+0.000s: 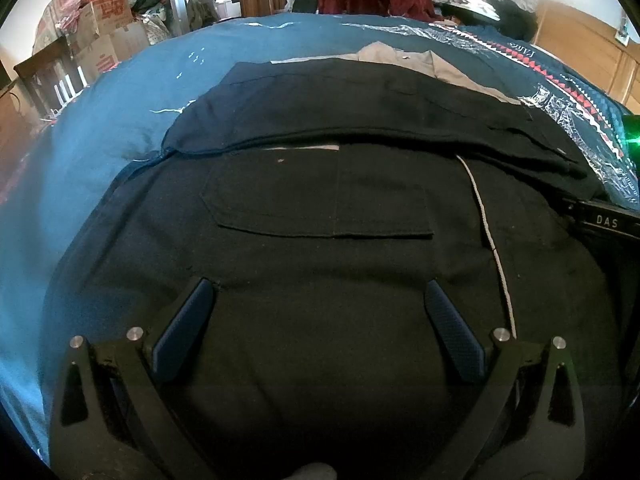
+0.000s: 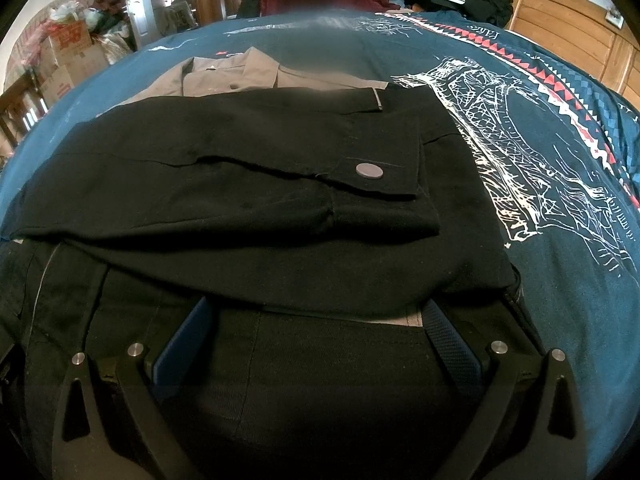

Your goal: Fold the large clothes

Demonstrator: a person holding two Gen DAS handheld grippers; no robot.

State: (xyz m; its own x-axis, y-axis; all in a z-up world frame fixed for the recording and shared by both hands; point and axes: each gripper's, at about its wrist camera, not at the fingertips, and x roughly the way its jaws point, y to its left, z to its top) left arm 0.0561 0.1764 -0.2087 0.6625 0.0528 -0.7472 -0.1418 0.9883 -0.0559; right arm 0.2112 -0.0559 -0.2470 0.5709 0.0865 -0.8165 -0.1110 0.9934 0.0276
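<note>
The black jacket (image 1: 320, 216) lies partly folded on the blue bedspread (image 1: 120, 112), its sleeve (image 2: 224, 176) laid across the body, and the left gripper (image 1: 318, 296) and right gripper (image 2: 320, 312) both rest on it with jaws spread, holding nothing, so the next move probably calls for pinching the near hem to fold it over.

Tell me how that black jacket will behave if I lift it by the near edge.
The black jacket will likely be floppy: its folded sleeve drapes softly, so it may slide off and unfold. The cloth looks thick, with a pocket and metal snap, so probably heavy. Both grippers are open.
</note>
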